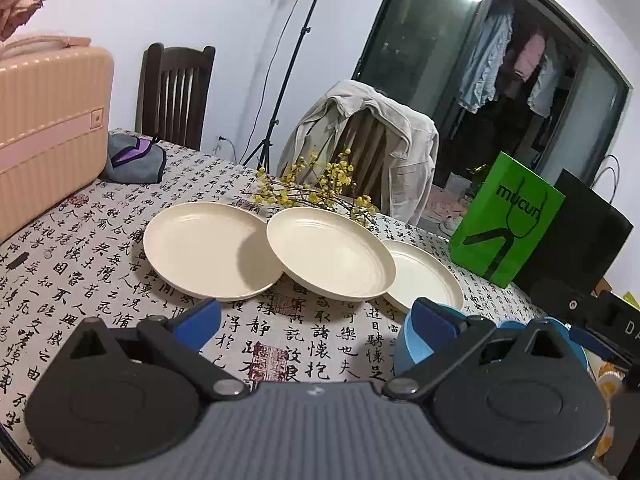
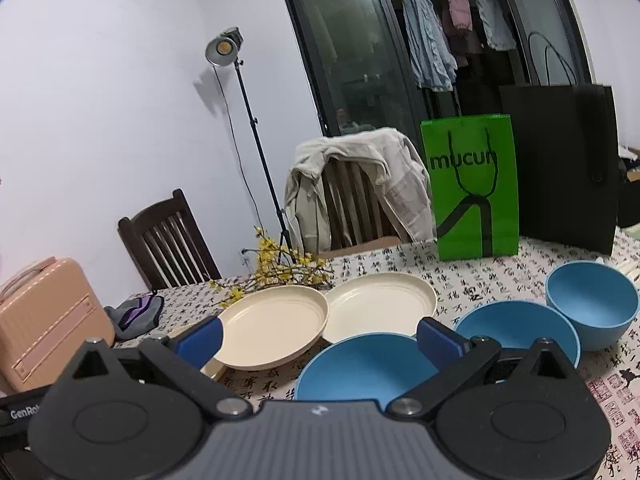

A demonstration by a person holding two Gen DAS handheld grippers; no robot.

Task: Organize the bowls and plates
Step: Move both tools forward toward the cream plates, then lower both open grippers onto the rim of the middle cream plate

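Plates: three cream ones on the tablecloth [image 1: 320,344]; left plate [image 1: 208,256] flat, middle plate [image 1: 330,254] tilted with its edge lapping over the left plate, right plate [image 1: 424,280] tucked partly under the middle one
Bowls: three blue, right wrist view shows all, near bowl [image 2: 368,364], mid bowl [image 2: 516,330], far bowl [image 2: 592,304] in a row, all upright
Left gripper [image 1: 316,316]: wide apart, nothing in it, hanging in front of the plates
Right gripper [image 2: 320,340]: spread too, empty, near bowl right between its fingers' line
Only left view: all of the left plate; just one bowl's edge peeking out
Only right view: lamp head [image 2: 224,46] lit
Both: green bag [image 1: 506,220], yellow flowers [image 1: 316,184], jacket on a chair [image 2: 360,184], pink case [image 1: 48,128]
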